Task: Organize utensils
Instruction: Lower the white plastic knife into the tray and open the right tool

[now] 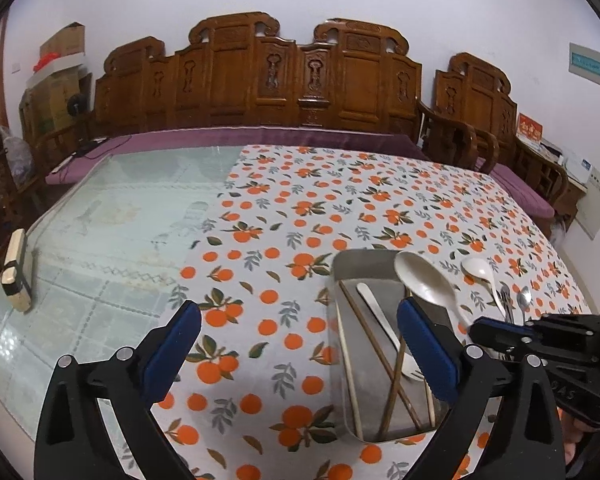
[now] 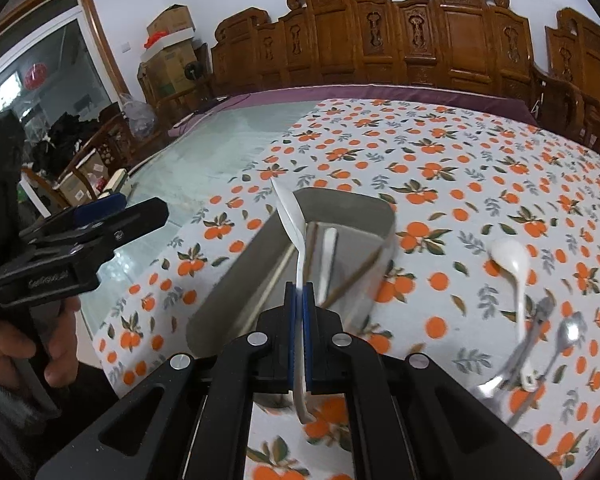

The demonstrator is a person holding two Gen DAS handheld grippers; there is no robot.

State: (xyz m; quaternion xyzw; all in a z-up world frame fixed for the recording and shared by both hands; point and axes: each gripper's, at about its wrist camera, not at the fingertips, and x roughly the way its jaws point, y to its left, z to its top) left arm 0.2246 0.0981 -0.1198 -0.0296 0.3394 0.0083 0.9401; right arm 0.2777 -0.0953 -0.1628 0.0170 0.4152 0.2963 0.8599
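A metal tray [image 1: 340,266] sits on the orange-print tablecloth and holds wooden chopsticks [image 1: 374,340] and a flat white utensil [image 1: 380,314]. My right gripper [image 2: 300,300] is shut on the handle of a large white spoon [image 2: 290,216], whose bowl hangs over the tray [image 2: 348,200]. In the left wrist view that spoon [image 1: 424,280] shows above the tray's right side. My left gripper [image 1: 300,344] stands wide open with nothing between its fingers, just left of the tray. On the cloth to the right lie a small white soup spoon [image 2: 512,260], a metal fork [image 2: 536,320] and a metal spoon [image 2: 568,332].
Left of the cloth the table has a bare glass top [image 1: 100,240], with a wooden block [image 1: 16,276] near its left edge. A carved wooden bench [image 1: 260,80] with a purple cushion runs along the far side. A hand [image 2: 20,356] holds the left gripper's handle.
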